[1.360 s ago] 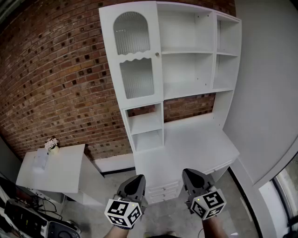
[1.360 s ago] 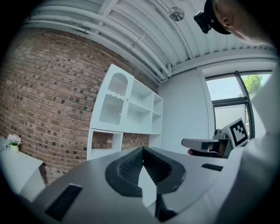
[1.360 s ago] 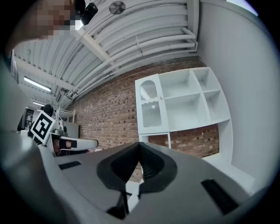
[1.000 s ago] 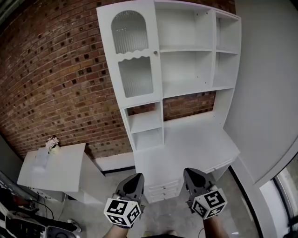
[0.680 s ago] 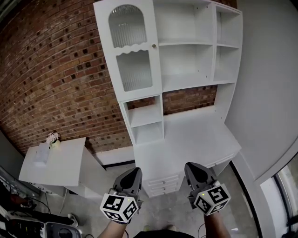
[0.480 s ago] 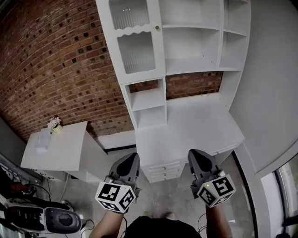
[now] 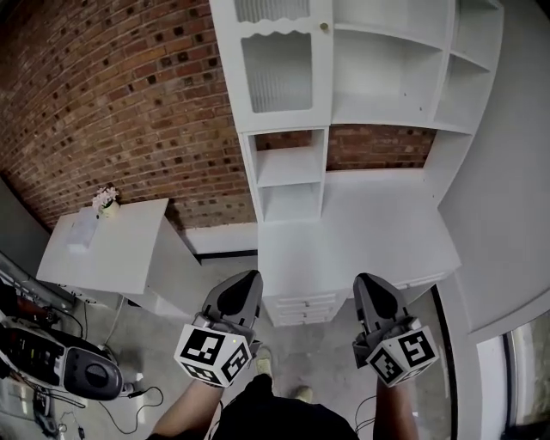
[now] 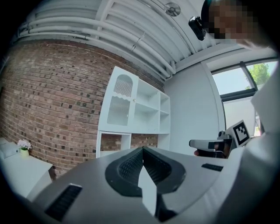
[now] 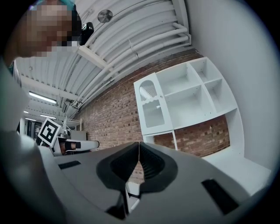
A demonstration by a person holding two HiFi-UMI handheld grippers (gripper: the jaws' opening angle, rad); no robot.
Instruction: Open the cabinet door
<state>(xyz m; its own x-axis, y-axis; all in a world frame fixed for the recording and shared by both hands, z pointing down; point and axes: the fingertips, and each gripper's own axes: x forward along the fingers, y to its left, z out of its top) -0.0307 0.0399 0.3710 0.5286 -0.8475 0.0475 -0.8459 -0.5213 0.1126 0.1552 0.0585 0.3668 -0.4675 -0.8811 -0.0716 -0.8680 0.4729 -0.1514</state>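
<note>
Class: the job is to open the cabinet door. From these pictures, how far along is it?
Done: nothing; the door is shut. In hand: the left gripper and right gripper are both shut and empty, held low in front of the desk, far from the door. Left: reach the knob, grip it and pull the door open.

Bright, even light in all three views — no hard shadows, only soft shade in shelves of white cabinet (image 7: 387, 94). Head view sharp, strong fisheye: brick wall (image 7: 112, 103) bows toward edges. Gripper views ringed by black vignette; near foreground soft, background crisp. Window (image 8: 245, 83) blown out in left gripper view — ceiling strip light (image 9: 42, 97) glares in right.
</note>
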